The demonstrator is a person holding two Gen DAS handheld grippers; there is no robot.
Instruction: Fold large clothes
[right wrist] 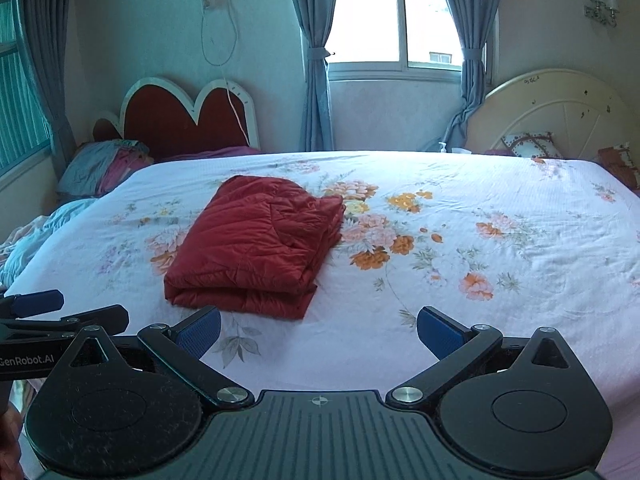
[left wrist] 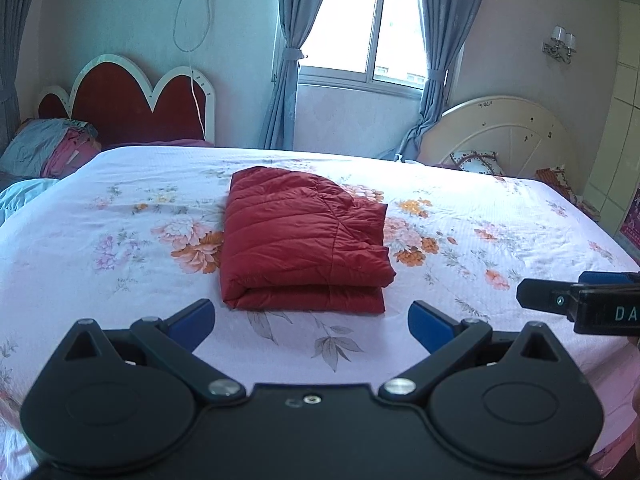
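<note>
Where the bed's near edge meets the two tools, the left gripper (left wrist: pixel 311 320) hangs above the floral sheet (left wrist: pixel 120 216), its blue-padded fingers (left wrist: pixel 192 322) spread wide and holding nothing. Right gripper (right wrist: pixel 319 330): likewise spread apart and empty, level beside the left one. Next item: one red quilted jacket (left wrist: pixel 300 240), folded into a thick rectangular bundle, lying flat on the sheet just beyond the left gripper's fingertips, apart from both tools. Beyond the bed: a red scalloped headboard (left wrist: pixel 132 100), a pile of bedding (left wrist: pixel 48 148) at left, a cream headboard (left wrist: pixel 500 132) at right, blue curtains (left wrist: pixel 292 56) tied back beside a bright window (left wrist: pixel 372 28).
</note>
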